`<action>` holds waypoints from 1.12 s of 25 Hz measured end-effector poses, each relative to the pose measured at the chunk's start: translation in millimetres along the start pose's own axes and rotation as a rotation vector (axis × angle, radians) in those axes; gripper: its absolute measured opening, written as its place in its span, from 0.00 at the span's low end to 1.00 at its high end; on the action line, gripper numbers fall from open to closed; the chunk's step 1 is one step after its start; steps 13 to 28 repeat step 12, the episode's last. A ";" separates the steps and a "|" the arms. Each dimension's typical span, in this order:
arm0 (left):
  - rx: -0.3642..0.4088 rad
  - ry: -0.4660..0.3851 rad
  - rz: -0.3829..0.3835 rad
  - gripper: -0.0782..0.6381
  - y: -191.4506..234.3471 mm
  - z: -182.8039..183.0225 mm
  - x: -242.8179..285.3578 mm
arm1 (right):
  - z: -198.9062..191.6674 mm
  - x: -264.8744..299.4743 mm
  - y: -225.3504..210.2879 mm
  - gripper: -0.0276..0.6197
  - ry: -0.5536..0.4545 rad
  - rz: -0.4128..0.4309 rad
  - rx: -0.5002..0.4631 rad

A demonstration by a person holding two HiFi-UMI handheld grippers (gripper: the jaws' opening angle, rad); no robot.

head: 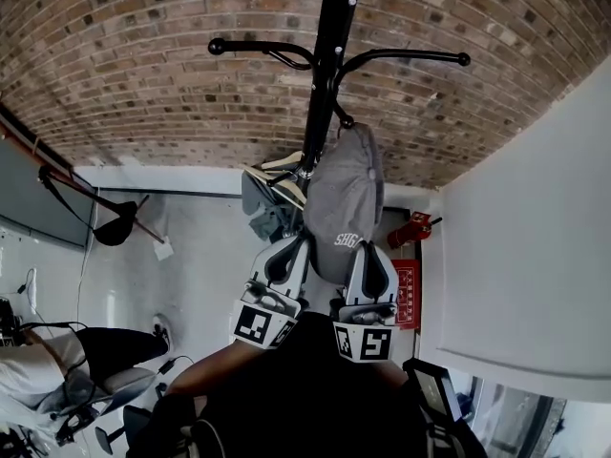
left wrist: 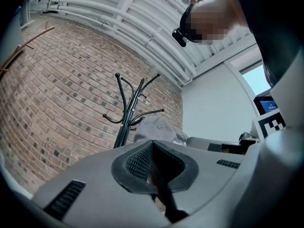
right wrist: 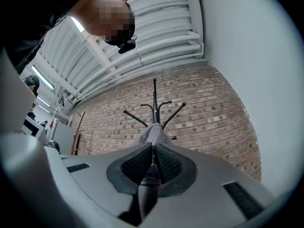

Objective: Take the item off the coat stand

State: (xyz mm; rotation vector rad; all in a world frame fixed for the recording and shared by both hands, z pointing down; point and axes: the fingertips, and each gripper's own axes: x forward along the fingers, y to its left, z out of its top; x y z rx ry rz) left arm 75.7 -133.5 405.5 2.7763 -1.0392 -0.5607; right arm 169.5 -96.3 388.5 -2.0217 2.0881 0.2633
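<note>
A black coat stand [head: 325, 74] rises in front of a brick wall, and a grey cap [head: 344, 198] hangs from one of its hooks, right of the pole. My left gripper [head: 286, 248] is just below and left of the cap, its jaws shut on nothing. My right gripper [head: 370, 253] is at the cap's lower right edge, also shut with nothing between its pads. In the left gripper view the cap [left wrist: 156, 127] and the stand [left wrist: 127, 108] show beyond the shut gripper [left wrist: 152, 148]. Seen from the right gripper [right wrist: 153, 148], the cap [right wrist: 154, 134] sits straight ahead.
More grey and beige clothing [head: 269, 198] hangs lower on the stand, left of the cap. A white wall [head: 535, 237] runs close on the right, with a red fire extinguisher [head: 410, 229] at its foot. A seated person [head: 57, 370] is at lower left.
</note>
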 end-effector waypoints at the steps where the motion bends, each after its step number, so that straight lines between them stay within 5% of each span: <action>1: -0.004 0.001 -0.003 0.13 0.0 0.6 0.8 | 0.6 1.0 -0.4 0.09 -0.002 -0.001 -0.003; 28: -0.002 -0.017 -0.011 0.13 2.1 0.9 13.8 | 1.5 11.9 -9.3 0.09 -0.014 0.005 -0.022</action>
